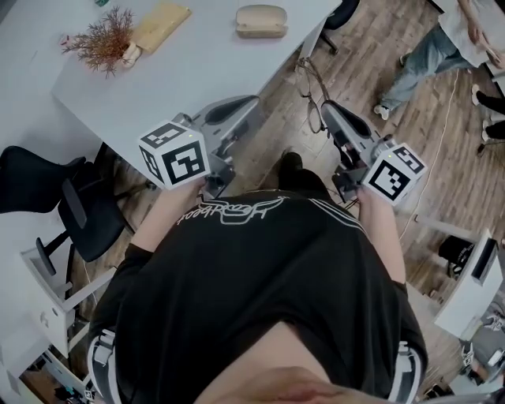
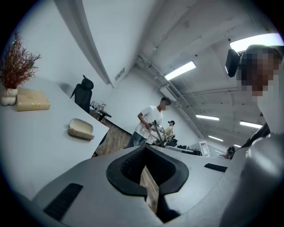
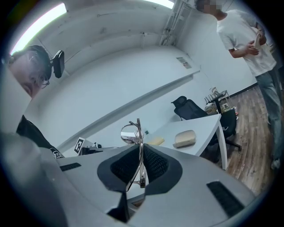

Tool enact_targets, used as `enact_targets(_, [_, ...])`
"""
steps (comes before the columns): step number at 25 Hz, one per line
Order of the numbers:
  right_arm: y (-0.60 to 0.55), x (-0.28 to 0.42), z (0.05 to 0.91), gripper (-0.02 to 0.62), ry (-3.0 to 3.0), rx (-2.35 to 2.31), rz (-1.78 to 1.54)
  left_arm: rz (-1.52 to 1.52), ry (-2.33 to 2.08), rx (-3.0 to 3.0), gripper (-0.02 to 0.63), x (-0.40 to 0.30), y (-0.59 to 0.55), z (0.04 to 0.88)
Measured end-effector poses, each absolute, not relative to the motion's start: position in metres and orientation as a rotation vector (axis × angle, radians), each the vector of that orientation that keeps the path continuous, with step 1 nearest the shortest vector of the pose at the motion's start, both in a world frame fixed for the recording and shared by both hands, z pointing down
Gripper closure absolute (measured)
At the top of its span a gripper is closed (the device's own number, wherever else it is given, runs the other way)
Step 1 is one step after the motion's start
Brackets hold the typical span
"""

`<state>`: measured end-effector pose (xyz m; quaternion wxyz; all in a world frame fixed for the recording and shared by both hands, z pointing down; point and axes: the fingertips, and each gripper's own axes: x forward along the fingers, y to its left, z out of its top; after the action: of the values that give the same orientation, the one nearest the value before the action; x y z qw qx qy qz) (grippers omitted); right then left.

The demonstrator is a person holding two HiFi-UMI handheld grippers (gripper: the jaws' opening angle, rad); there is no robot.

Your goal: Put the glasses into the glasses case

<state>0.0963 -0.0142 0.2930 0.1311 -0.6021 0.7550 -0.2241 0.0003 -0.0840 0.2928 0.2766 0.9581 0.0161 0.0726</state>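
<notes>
The beige glasses case (image 1: 260,20) lies closed on the white table (image 1: 197,75), near its far edge; it also shows as the case (image 2: 80,128) and the case (image 3: 185,138) in the gripper views. My right gripper (image 1: 327,106) (image 3: 140,164) is shut on a temple of the thin metal glasses (image 1: 313,101) (image 3: 132,133), held over the wooden floor, off the table's right corner. The left gripper (image 1: 237,106) (image 2: 146,170) hovers at the table's near edge, jaws together with nothing between them. From it the glasses (image 2: 157,132) show ahead.
A dried red plant (image 1: 102,39) and a yellowish pad (image 1: 162,24) sit on the table's far left. A black office chair (image 1: 47,189) stands at the left. A person in a white shirt (image 1: 442,47) stands on the floor at the far right.
</notes>
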Motion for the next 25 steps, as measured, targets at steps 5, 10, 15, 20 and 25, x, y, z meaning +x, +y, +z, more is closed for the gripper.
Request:
enact_targets(5, [-0.026,0.109,0.294,0.573,2.201,-1.720,-0.643,0.171,0.003,2.597,0.599,0.008,-0.094,0.288])
enact_targets(10, [-0.049,0.126,0.293,0.572,2.229,-1.686,-0.652,0.164,-0.037,2.598,0.599,0.023,-0.113,0.284])
enact_targets(15, [-0.080,0.150,0.291,0.572,2.248,-1.656,-0.662,0.166,-0.063,2.596,0.598,0.048,-0.140,0.283])
enact_targets(20, [-0.120,0.176,0.296,0.572,2.279,-1.631,-0.708,0.169,-0.108,2.566,0.599,0.071,-0.172,0.290])
enact_targets(25, [-0.170,0.195,0.294,0.573,2.335,-1.595,-0.740,0.153,-0.164,2.530,0.599,0.090,-0.215,0.295])
